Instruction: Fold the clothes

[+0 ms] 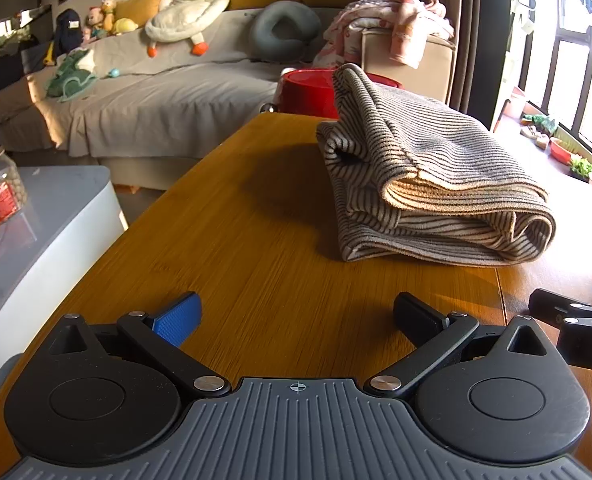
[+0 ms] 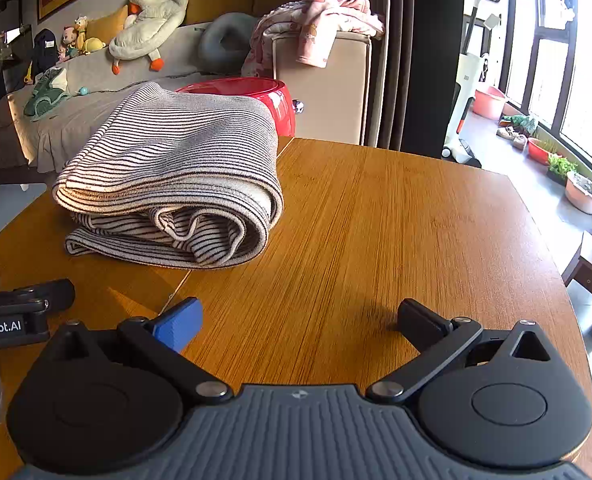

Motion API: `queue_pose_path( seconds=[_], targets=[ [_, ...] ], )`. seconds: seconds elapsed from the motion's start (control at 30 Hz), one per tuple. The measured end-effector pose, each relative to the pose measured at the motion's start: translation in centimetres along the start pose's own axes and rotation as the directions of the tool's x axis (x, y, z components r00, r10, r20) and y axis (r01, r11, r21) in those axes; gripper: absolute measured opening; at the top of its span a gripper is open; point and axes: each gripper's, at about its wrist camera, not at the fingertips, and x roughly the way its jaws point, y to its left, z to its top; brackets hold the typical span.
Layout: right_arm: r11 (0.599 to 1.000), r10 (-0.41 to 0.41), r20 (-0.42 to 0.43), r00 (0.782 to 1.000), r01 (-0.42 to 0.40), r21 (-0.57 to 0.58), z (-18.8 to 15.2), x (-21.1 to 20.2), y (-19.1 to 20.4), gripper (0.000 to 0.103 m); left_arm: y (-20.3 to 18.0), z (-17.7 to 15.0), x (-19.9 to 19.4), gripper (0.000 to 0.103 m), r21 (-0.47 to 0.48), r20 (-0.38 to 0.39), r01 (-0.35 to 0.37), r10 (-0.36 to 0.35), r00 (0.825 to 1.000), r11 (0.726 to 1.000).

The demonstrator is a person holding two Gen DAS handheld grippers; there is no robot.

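A folded garment of grey-beige knit with thin dark stripes (image 1: 428, 168) lies on the orange-brown wooden table with a visible grain (image 1: 255, 248). It is a thick bundle of several layers, with the rolled folds facing the two tools, and it rests toward the far part of the table, on the left side of the seam that runs across the tabletop.

The left gripper (image 1: 298, 314) stands low over the near edge of the table with its two fingers spread wide, one with a blue ribbed pad (image 1: 177, 318) and one black. Nothing is between them, only bare wood. The right gripper (image 2: 300, 318) is just beside it and is released in the same way, wide and empty, over the wood. Both are well apart from the garment.

Behind the table stands a round red glossy tub (image 2: 255, 92), partly hidden by the garment. Further back is a bed with a grey cover (image 1: 143, 92), and on it a big white plush goose with orange feet (image 1: 187, 4). A beige box (image 2: 328, 92) carries a heap of pink clothes (image 2: 328, 20).
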Motion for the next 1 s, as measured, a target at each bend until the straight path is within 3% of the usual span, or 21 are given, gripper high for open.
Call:
queue_pose_path(
  seconds=[0.4, 0.63, 1.0],
  targets=[
    [1.0, 0.0, 0.0, 1.0, 0.0, 0.0, 0.01, -0.01, 0.01, 0.103, 0.02, -0.12, 0.01, 0.103, 0.004, -0.001, 0.004, -0.004, 1.0, 1.0],
    [1.0, 0.0, 0.0, 1.0, 0.0, 0.0, 0.01, -0.05, 0.03, 0.103, -0.49, -0.09, 0.13, 0.103, 0.056, -0.003, 0.07, -0.07, 0.998, 0.996],
    [1.0, 0.0, 0.0, 1.0, 0.0, 0.002, 0.07, -0.14, 0.04, 0.103, -0.64, 0.04, 0.34, 0.103, 0.06, -0.004, 0.083, -0.083, 0.997, 0.995]
  ],
)
